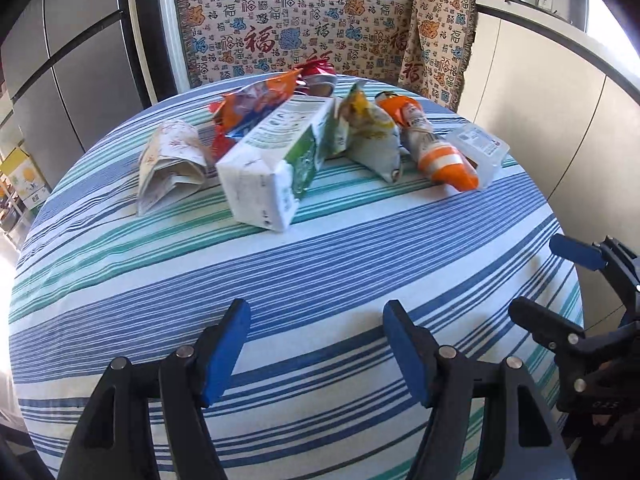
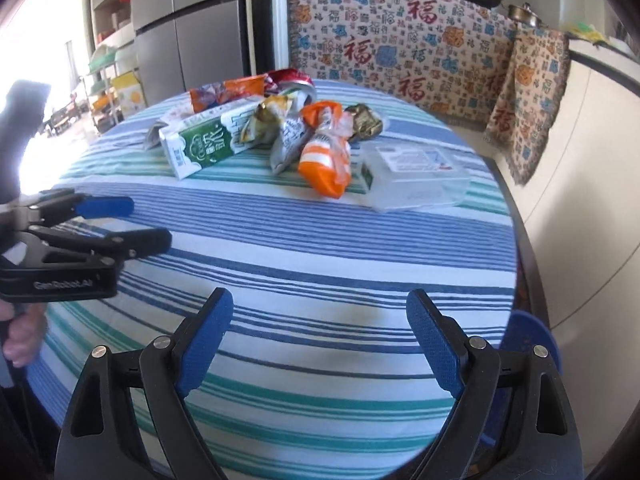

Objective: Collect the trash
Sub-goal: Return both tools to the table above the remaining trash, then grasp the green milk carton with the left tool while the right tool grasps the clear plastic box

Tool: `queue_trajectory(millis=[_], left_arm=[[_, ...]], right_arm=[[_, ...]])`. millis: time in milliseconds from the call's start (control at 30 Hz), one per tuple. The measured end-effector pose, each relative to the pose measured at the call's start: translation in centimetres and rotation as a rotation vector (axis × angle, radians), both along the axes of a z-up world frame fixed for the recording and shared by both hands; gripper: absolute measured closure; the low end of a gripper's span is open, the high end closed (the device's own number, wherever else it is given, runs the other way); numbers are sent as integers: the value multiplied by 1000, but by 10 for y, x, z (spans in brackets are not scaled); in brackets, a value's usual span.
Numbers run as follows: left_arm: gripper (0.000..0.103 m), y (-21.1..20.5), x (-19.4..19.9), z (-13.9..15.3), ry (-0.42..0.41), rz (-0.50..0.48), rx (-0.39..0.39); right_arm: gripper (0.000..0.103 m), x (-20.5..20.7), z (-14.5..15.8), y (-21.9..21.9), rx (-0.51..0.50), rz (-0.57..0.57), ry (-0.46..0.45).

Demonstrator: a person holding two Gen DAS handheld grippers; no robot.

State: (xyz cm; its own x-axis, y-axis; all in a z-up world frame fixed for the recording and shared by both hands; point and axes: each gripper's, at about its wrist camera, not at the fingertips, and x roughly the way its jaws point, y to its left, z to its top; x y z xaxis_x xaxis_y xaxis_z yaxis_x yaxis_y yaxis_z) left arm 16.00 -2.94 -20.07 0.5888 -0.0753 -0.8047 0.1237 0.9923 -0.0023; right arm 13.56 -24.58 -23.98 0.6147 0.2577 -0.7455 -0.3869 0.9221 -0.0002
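Two tools, left tool (image 1: 316,354) and right tool (image 2: 320,350), both spread and empty, hover over the near worktop (image 1: 320,280); the trash (image 1: 320,136) lies far ahead, carton (image 1: 276,164) pointing lengthwise toward the left tool.

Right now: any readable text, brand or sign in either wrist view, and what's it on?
"GenRobot.AI": left gripper body, right wrist view.
"福": repeated on the patterned cloth behind the table.
Green-and-white carton: print too blurred.
Orange wrapper and clear plastic box label: unreadable.
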Motion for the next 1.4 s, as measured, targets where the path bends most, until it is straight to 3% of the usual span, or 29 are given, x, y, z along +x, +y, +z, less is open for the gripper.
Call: queue_trajectory(millis=[333,500,600,800,867,900,1033,1233,1400], left_arm=[[31,0,9,1,-6,5,-2],[31,21,37,10,4,34,-60],[31,32,60,17,-20,30,-41],[32,29,86,20,-25,-67,-13],[53,25,86,21,-28,-91,-13],[61,23,85,21,-19,-100,-12],[61,27,64,28,-14,-89,-40],[61,41,0,36,25,-34,-119],[60,66,-19,37,77,-12,-257]], right_arm=[[11,4,-7,8,5,5,16],[8,4,-8,7,4,3,11],[7,4,-8,6,5,-1,7],[6,3,-9,6,5,-7,2],[6,3,-9,5,6,-7,1],[6,4,-9,5,6,-7,1],[6,4,-10,6,6,-6,1],[6,4,-10,6,6,-7,-2],[6,4,-9,6,5,-10,0]])
